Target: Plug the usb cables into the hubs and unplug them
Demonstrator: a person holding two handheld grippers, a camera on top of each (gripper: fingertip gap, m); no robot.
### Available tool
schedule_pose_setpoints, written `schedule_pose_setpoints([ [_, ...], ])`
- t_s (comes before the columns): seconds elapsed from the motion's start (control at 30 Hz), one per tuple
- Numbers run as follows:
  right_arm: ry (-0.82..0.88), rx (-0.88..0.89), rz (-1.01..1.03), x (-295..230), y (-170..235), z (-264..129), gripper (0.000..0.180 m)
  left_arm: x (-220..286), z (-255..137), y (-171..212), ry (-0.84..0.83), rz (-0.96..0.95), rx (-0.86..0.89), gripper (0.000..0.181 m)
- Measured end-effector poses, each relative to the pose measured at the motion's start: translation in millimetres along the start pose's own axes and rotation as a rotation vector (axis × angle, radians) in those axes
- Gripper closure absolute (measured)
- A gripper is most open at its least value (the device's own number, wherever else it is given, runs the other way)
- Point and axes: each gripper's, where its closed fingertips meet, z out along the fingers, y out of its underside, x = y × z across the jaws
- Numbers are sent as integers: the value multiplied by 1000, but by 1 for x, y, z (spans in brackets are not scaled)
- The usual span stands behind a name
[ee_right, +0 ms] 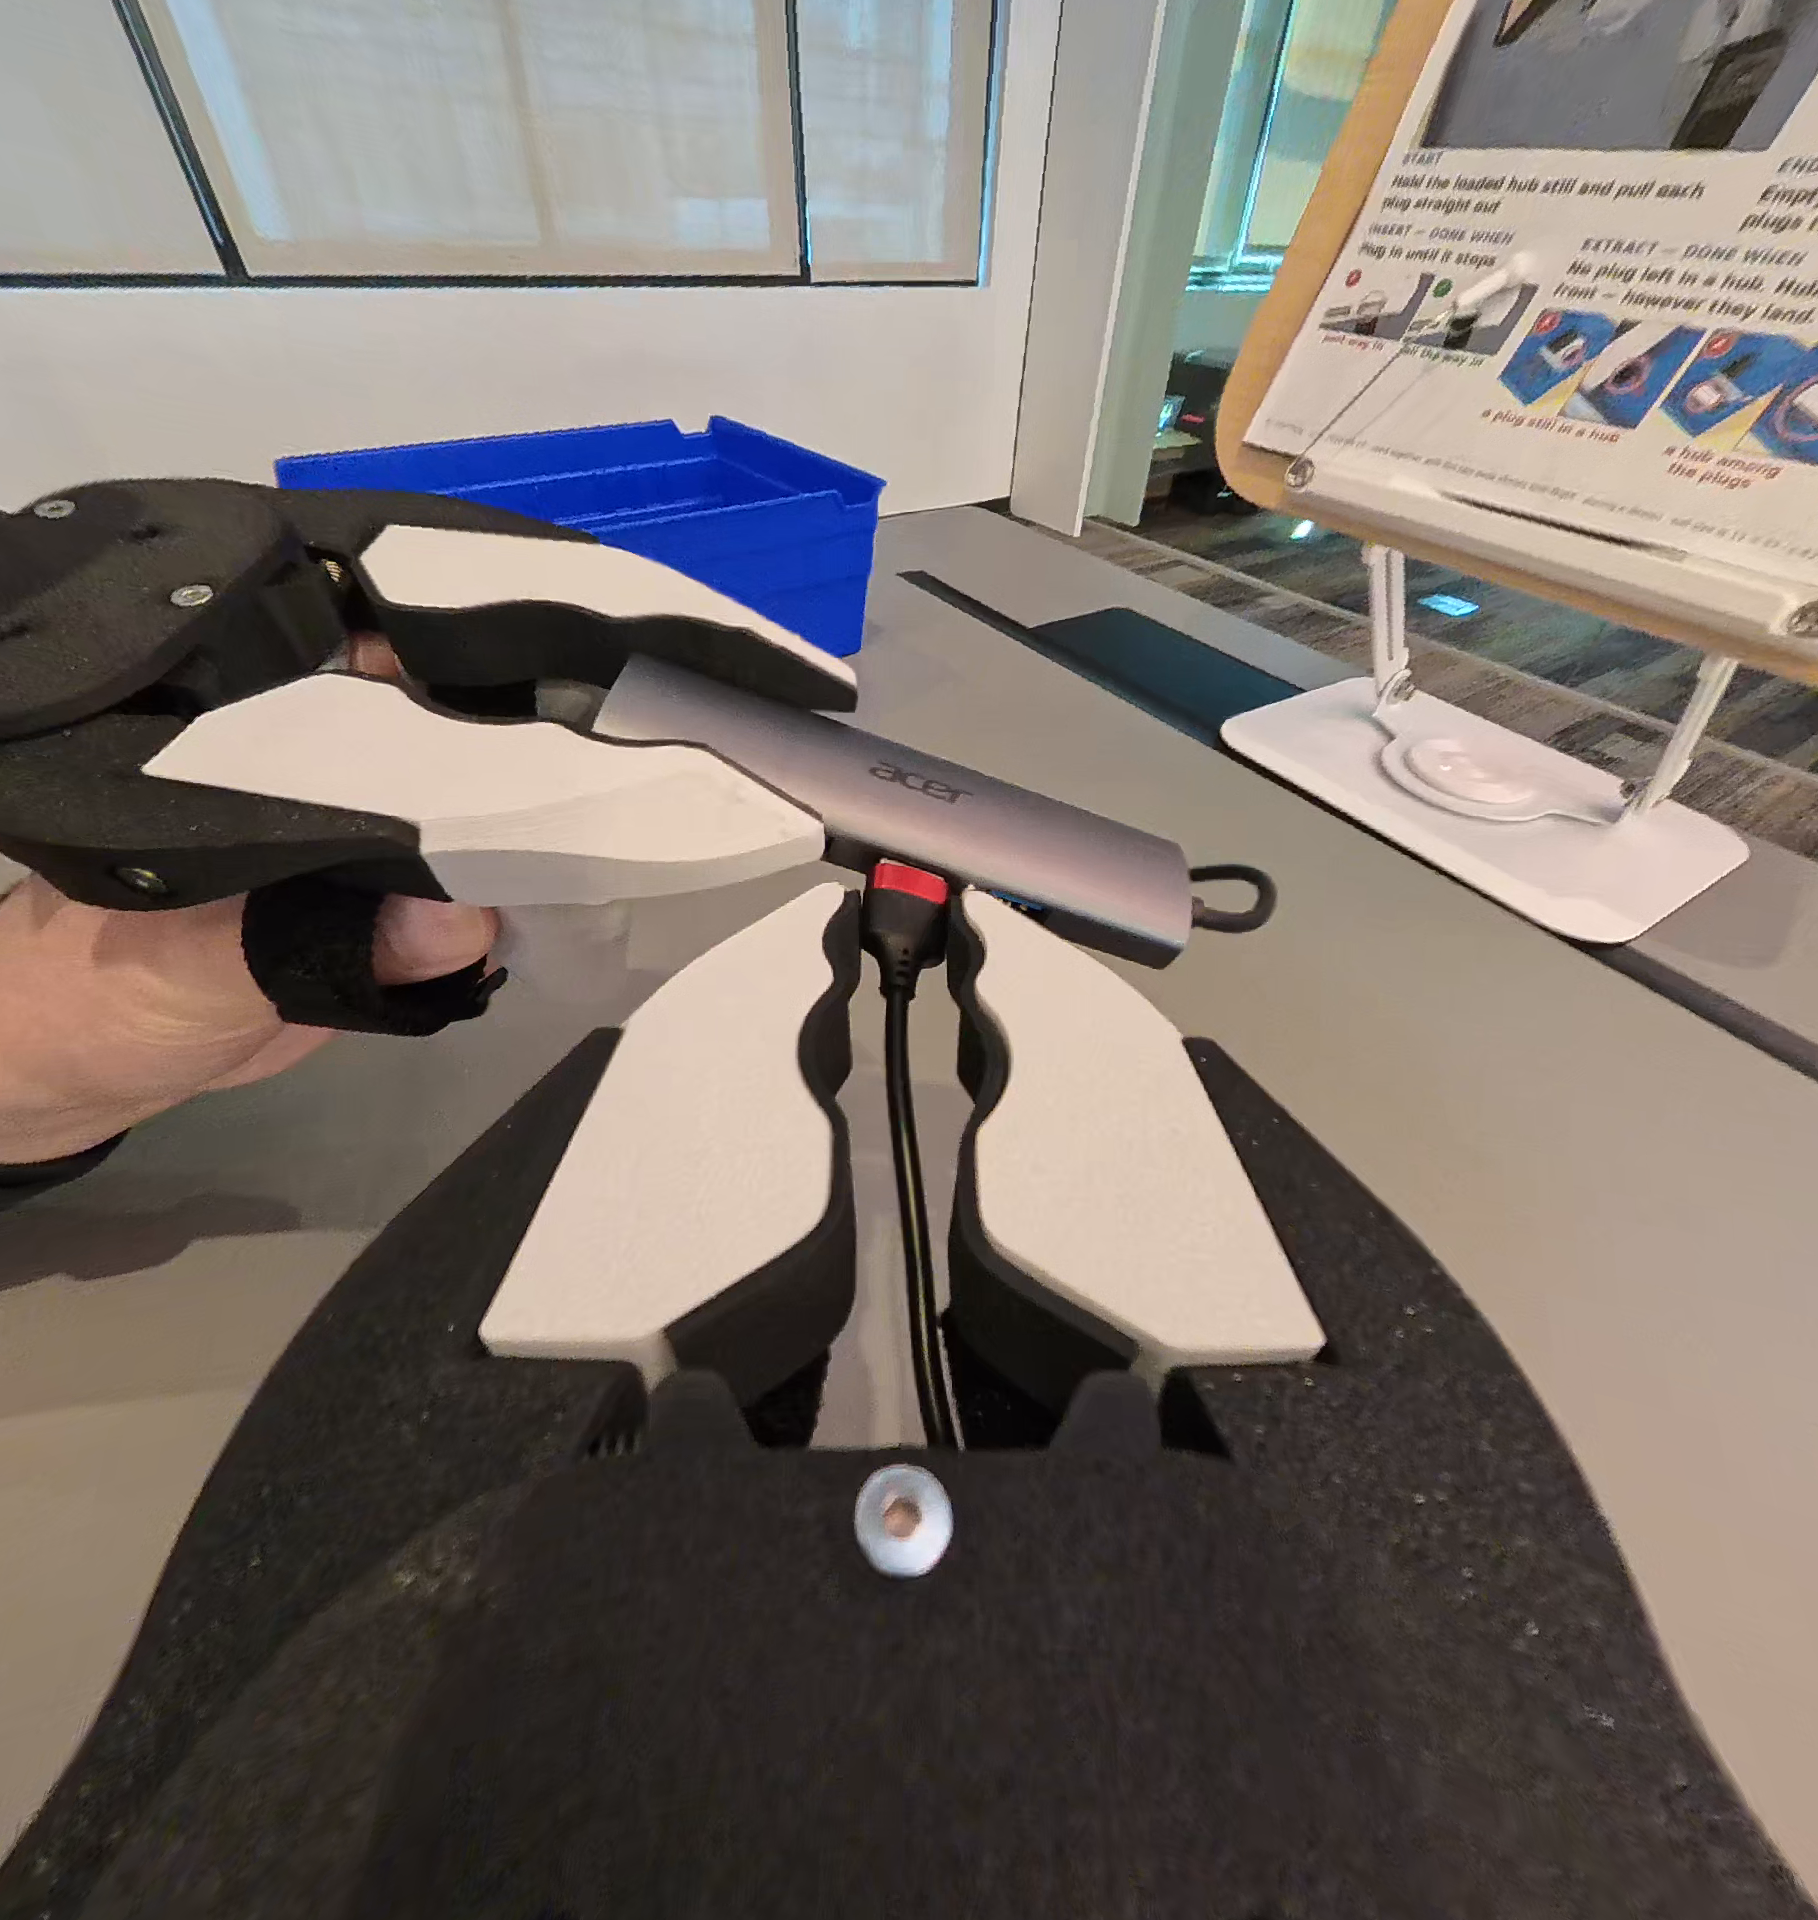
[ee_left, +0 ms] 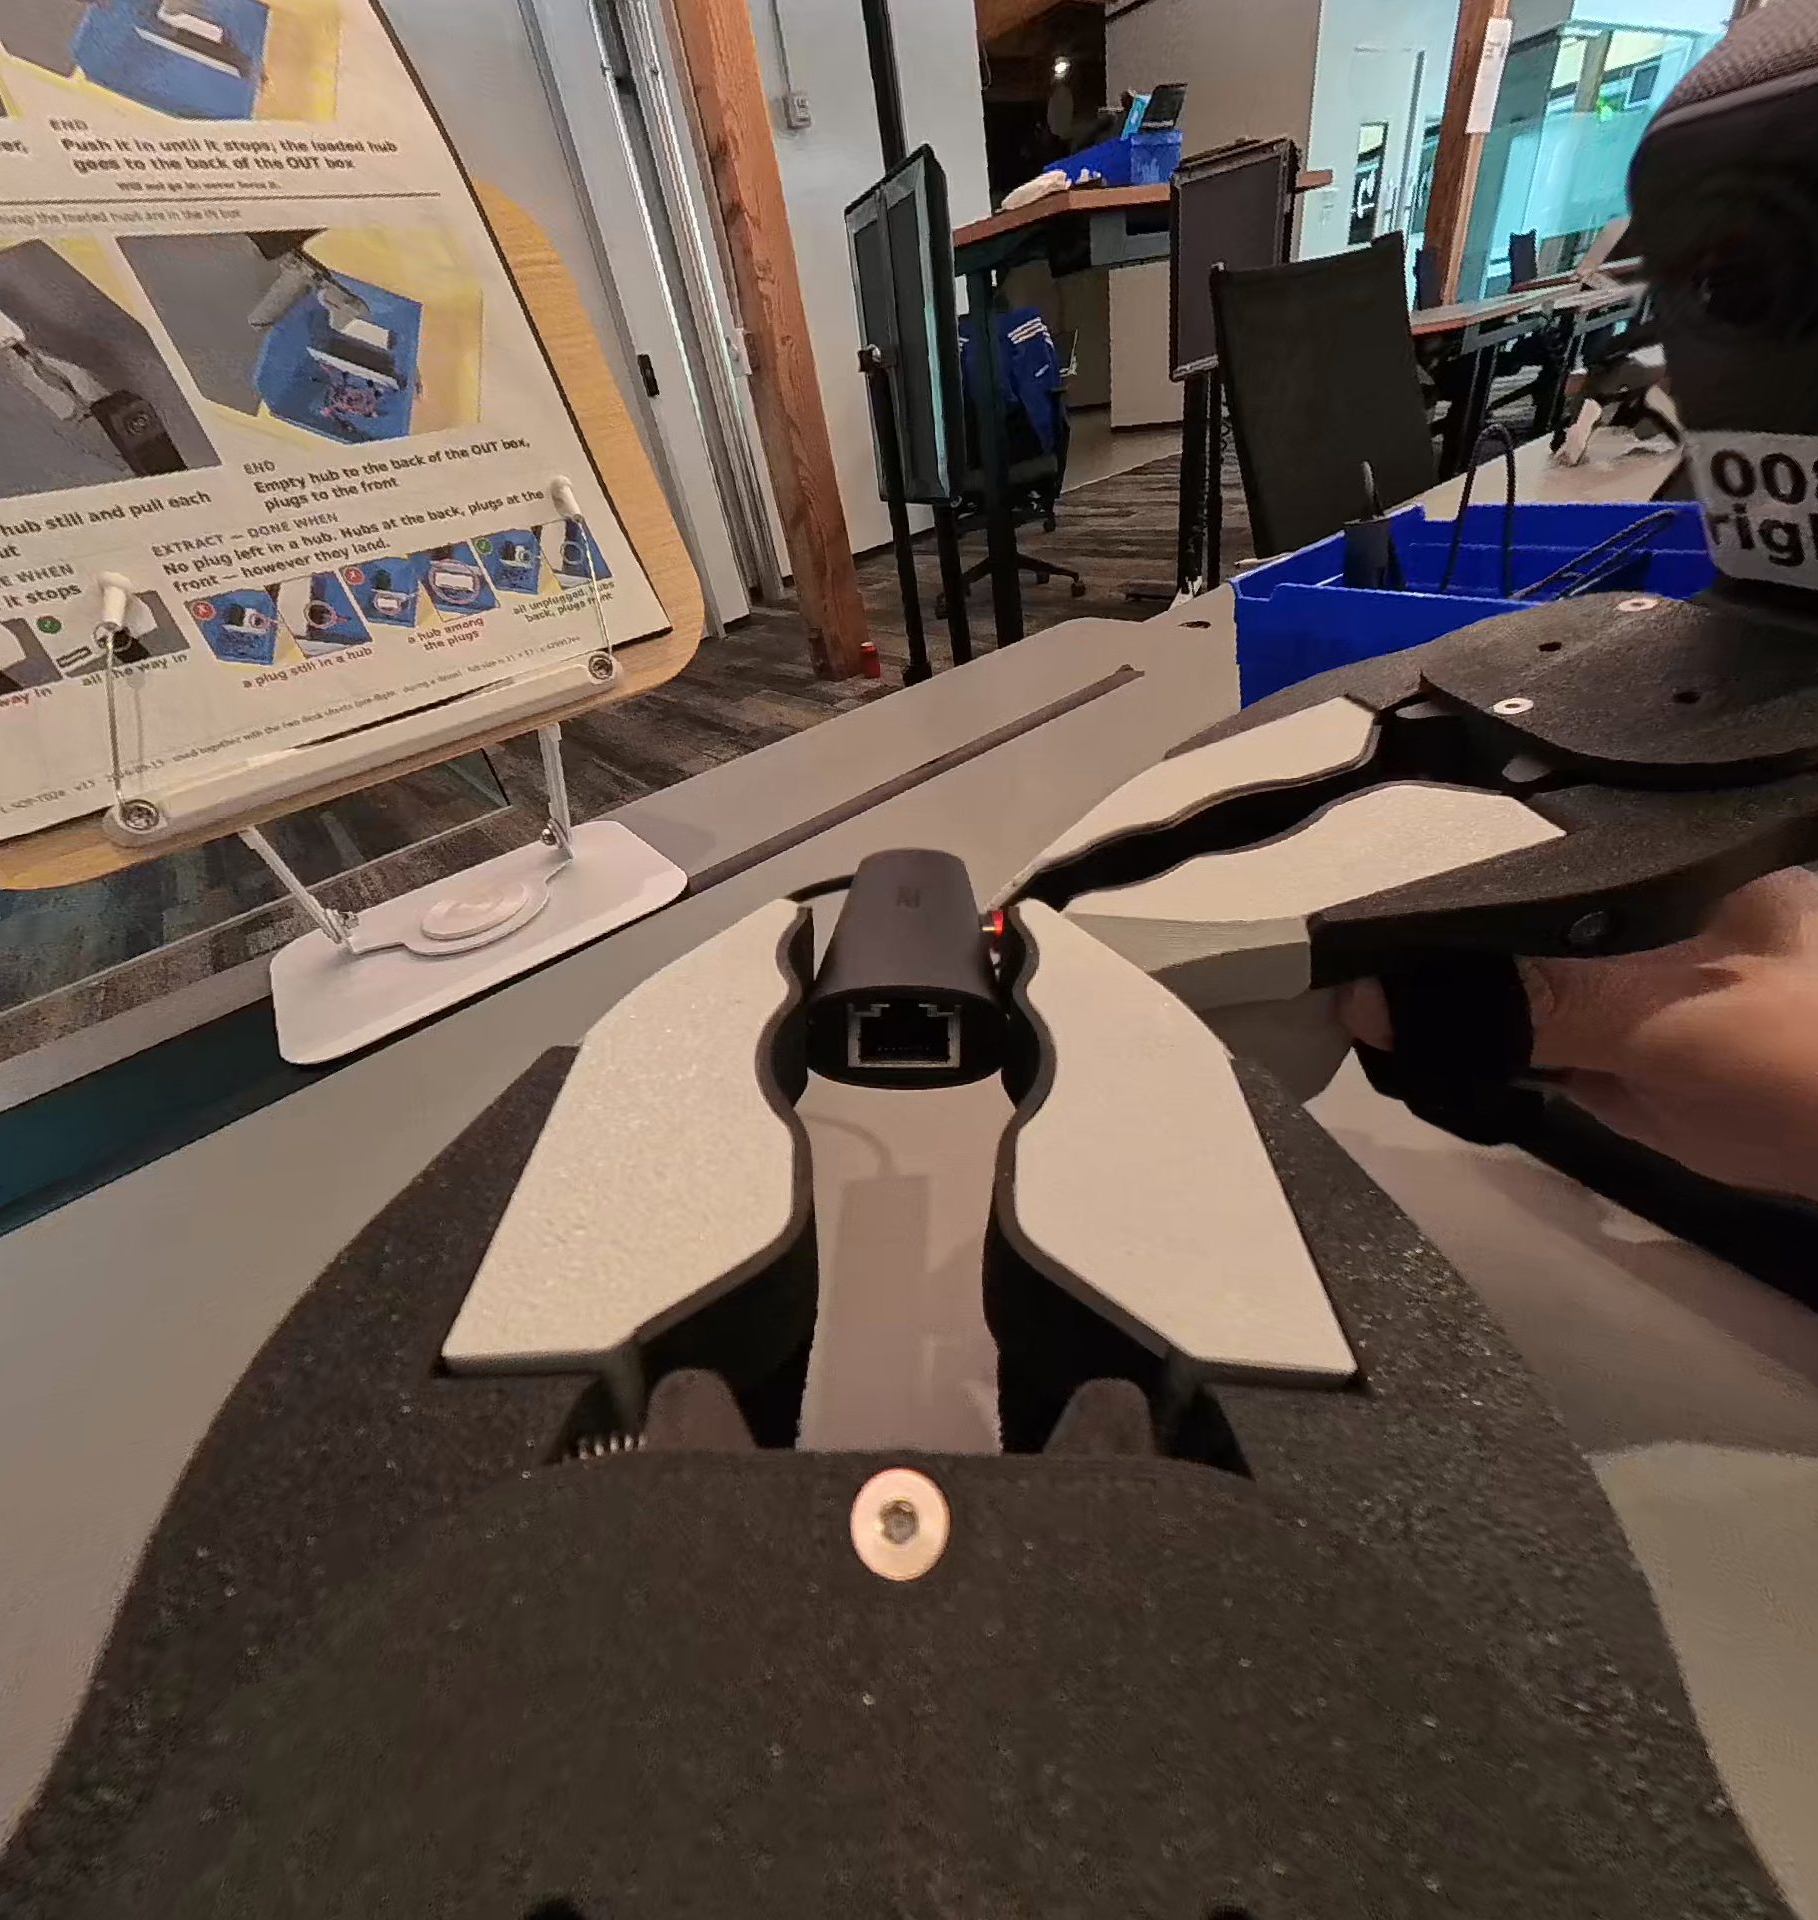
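A grey USB hub is held level above the table. My left gripper is shut on one end of it; I see that end head-on with a network port. It also shows in the right wrist view, reaching in from the left. My right gripper is shut on a black USB plug with a red collar. The collar sits against the hub's near side, and no metal tip shows. Its black cable runs back between my fingers. In the left wrist view the right gripper comes in from the right.
A blue bin stands behind the left gripper; another blue bin holding cables stands at the right. An instruction sheet on a white stand is on the grey table. Office chairs and desks are beyond. The grippers are tip to tip, or close to it.
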Motion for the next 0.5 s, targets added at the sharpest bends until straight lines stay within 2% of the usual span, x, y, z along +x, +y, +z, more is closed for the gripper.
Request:
schedule_pose_setpoints([
  [0.37,181,40,-335,4,-21,-14,165,7,0,-2,63,-62,-8,146],
  [0.5,208,50,-389,3,-24,-17,165,2,-1,-2,42,-76,1,130],
])
